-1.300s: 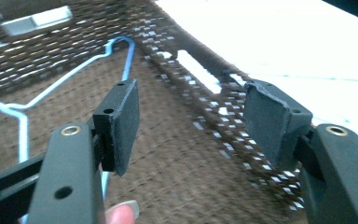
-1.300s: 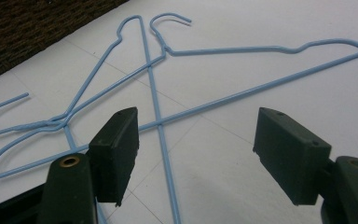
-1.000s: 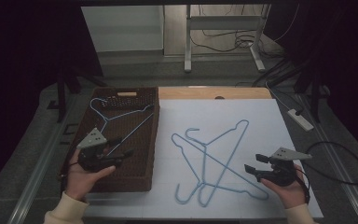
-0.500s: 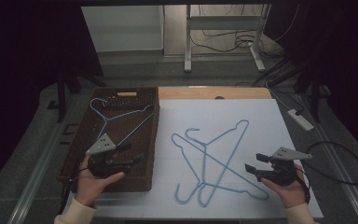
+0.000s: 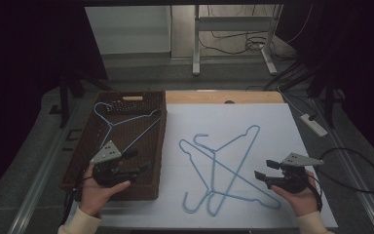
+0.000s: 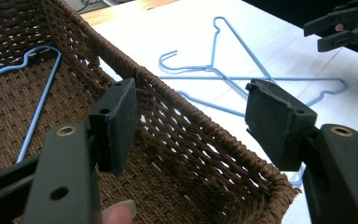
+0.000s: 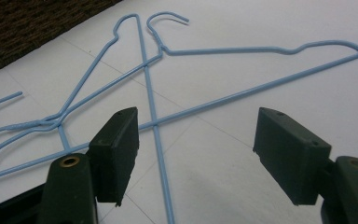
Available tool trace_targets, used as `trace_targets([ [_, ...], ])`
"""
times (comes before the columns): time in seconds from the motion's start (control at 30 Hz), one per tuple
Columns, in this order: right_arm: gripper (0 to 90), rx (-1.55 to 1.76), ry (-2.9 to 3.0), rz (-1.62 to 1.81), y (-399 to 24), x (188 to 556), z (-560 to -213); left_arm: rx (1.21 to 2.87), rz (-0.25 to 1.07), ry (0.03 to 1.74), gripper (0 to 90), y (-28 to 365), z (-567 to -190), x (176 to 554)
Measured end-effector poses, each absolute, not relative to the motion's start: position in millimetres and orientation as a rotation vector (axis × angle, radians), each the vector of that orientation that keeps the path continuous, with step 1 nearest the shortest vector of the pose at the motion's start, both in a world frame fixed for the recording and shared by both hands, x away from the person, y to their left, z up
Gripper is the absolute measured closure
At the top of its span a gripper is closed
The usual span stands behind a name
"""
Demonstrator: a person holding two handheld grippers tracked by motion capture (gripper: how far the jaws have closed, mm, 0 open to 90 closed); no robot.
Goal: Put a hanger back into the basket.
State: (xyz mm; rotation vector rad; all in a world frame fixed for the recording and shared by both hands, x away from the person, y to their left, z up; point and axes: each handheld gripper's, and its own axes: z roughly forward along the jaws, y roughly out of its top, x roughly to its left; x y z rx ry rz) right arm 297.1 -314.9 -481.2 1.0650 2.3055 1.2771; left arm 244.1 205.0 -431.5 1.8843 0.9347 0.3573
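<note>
Hangers are the things in hand, and the woven basket (image 5: 83, 161) serves as the landmark. One blue wire hanger (image 5: 121, 122) lies flat on the basket's floor, its hook toward the far left corner; the left gripper view shows part of it (image 6: 37, 100) on the weave. Two more blue hangers (image 5: 224, 165) lie crossed over each other on the white sheet (image 5: 272, 122) that covers the table, just to the right of the basket and apart from its wall. In the right gripper view the crossed wires (image 7: 154, 112) run straight across the sheet with the basket's dark edge at the upper left corner.

The left hand-held gripper (image 5: 135, 163) hovers over the near right part of the basket, inside its rim, and points toward the crossed hangers. Its jaws stand spread with nothing between them; in its own view (image 6: 191, 116) the basket's right wall shows through the gap.

The right hand-held gripper (image 5: 262, 176) is well to the right of the basket, at the near right end of the crossed hangers, pointing back toward the basket. Its jaws are also spread and empty (image 7: 196, 149), with the wires lying on the sheet beyond the pads.
</note>
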Motion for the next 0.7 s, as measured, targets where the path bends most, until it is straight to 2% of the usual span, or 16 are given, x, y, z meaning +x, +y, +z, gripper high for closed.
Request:
trace_targets([
  [0.17, 31.7, 1.060, 2.305, 1.282, -309.2, 299.5, -480.1, 1.852, 0.331, 0.954, 34.8, 209.3, -436.7, 243.8],
  [0.27, 31.6, 1.051, 2.313, 1.262, -305.0, 301.9, -479.9, 1.874, 0.372, 0.943, 35.1, 208.7, -436.2, 242.0],
  [0.7, 31.7, 1.043, 2.307, 1.241, -297.4, 301.7, -477.3, 1.861, 0.384, 0.913, 34.3, 212.1, -436.5, 235.4],
])
